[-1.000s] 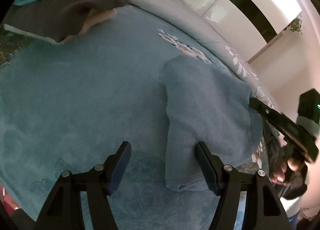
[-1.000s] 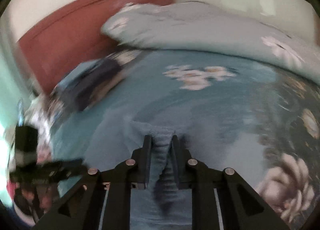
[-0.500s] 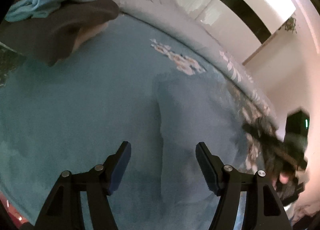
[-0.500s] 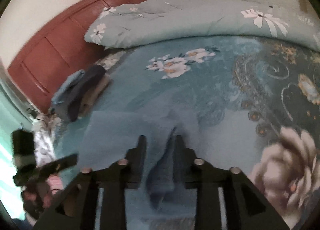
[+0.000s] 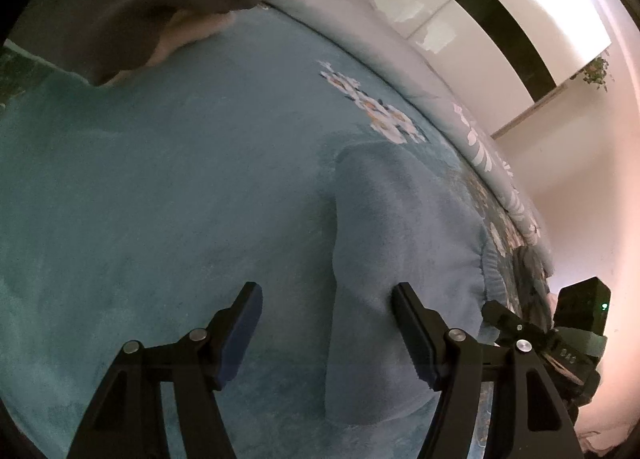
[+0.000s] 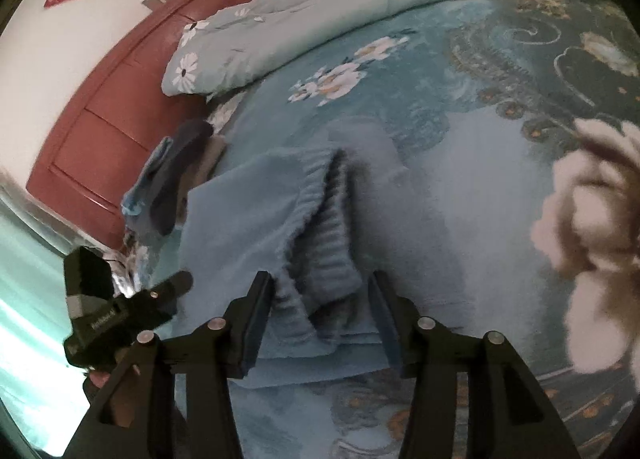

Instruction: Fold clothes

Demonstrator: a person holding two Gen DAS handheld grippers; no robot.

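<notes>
A folded blue fleece garment (image 5: 400, 259) lies on the teal bedspread; in the right wrist view (image 6: 256, 231) its ribbed waistband (image 6: 324, 235) lies bunched on top. My left gripper (image 5: 326, 335) is open, its right finger touching the garment's near side. My right gripper (image 6: 320, 319) is open, its fingers standing either side of the ribbed waistband. The right gripper also shows at the lower right of the left wrist view (image 5: 552, 335), and the left gripper at the lower left of the right wrist view (image 6: 120, 315).
A pile of dark and light-blue clothes (image 5: 132, 19) lies at the head end of the bed, also in the right wrist view (image 6: 172, 187). A floral duvet (image 6: 340, 15) is bunched along the far side. A red wooden headboard (image 6: 108, 99) stands behind.
My right gripper, shut on the garment's ribbed edge a second ago, has opened and let it drop onto the fold. The left gripper stayed open over the garment's near side.
</notes>
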